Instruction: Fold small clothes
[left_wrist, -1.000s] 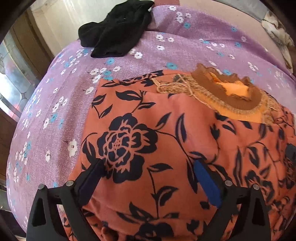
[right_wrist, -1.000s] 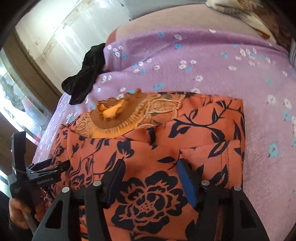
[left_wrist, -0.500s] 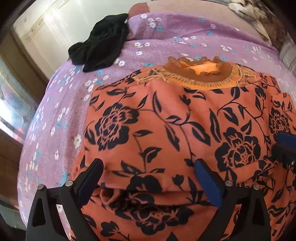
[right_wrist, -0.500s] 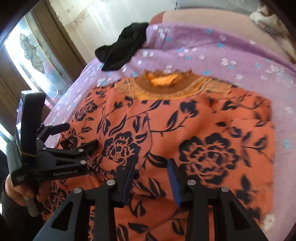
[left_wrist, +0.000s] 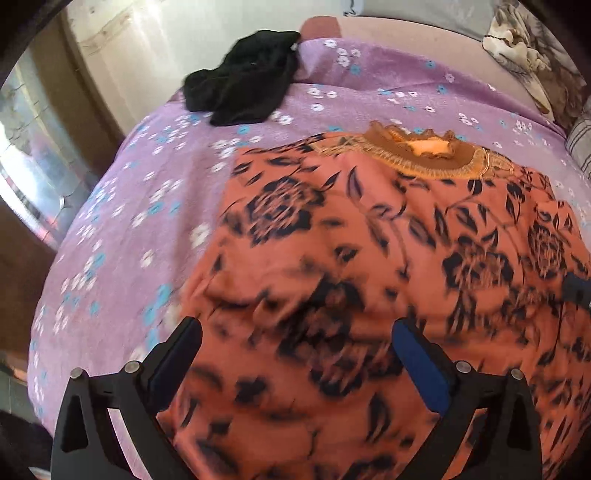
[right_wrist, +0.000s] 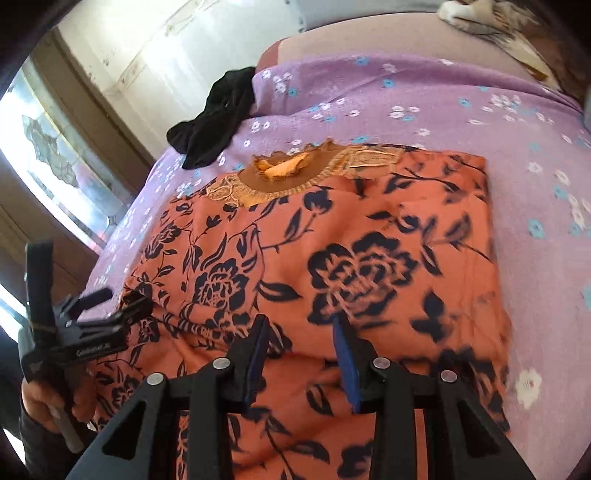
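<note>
Purple bedding (left_wrist: 229, 177) printed with small white and blue flowers is being used as the folding surface, with a pale wall and a glazed wooden door seen behind it. One orange garment (right_wrist: 332, 266) with a black flower print is being spread across the middle of the bed, its brown embroidered neckline (right_wrist: 291, 173) turned toward the far side. One black garment (left_wrist: 243, 88) is being left bunched at the far corner, well apart from the orange one.

Two grippers are being held over the near part of the orange cloth. The left gripper (left_wrist: 295, 354) is being kept wide apart, with cloth lying between and below its fingers but no pad seen pressing on it. The right gripper (right_wrist: 301, 354) is being held with its jaws partly drawn in; whether a fold of cloth is being pinched between the pads cannot be told, since the fabric only appears bunched beneath them. In the right wrist view the left gripper is being carried at the garment's left edge by one gloveless hand (right_wrist: 44, 402).

Judged from this, the near hem risks being lifted unevenly: if only one side is being gripped, the cloth is likely to be dragged askew and the fold line skewed. A thin single layer may also be slipping from partly closed pads, and the loose fabric may be bunching rather than lying flat.
</note>
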